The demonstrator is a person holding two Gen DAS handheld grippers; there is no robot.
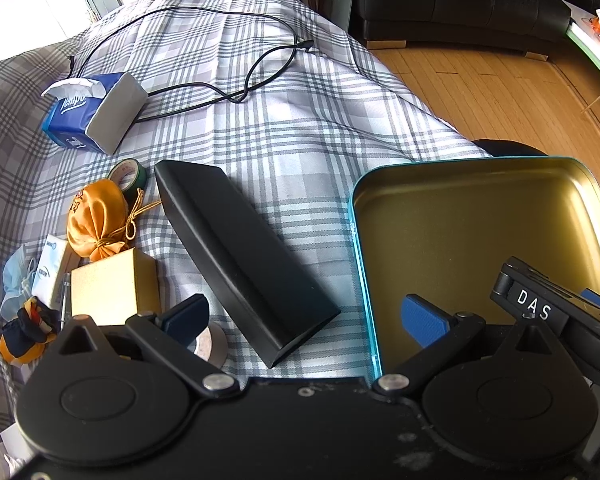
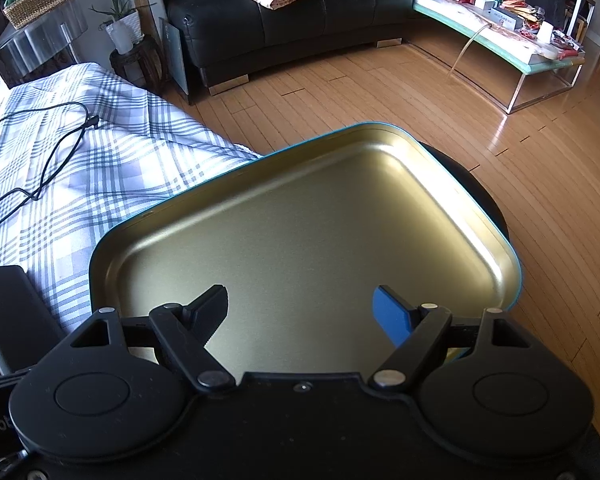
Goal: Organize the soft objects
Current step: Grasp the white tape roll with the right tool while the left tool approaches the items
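Gold-lined tin tray (image 2: 320, 220): at plaid table edge, nothing inside.
Left gripper (image 1: 304, 318): fingers wide, holding nothing.
Right gripper (image 2: 300, 312): fingers wide, over tray.
Orange pouch (image 1: 98, 220): left, beside green tape roll (image 1: 129, 174).

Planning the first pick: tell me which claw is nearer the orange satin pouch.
Left. The left claw hovers just right of the orange satin pouch; the right claw hangs over the gold-lined teal tin tray.

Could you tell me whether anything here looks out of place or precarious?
Yes: the teal tin tray juts past the edge of the plaid cloth, partly over the wooden floor. A black cable also sprawls loose across the cloth.
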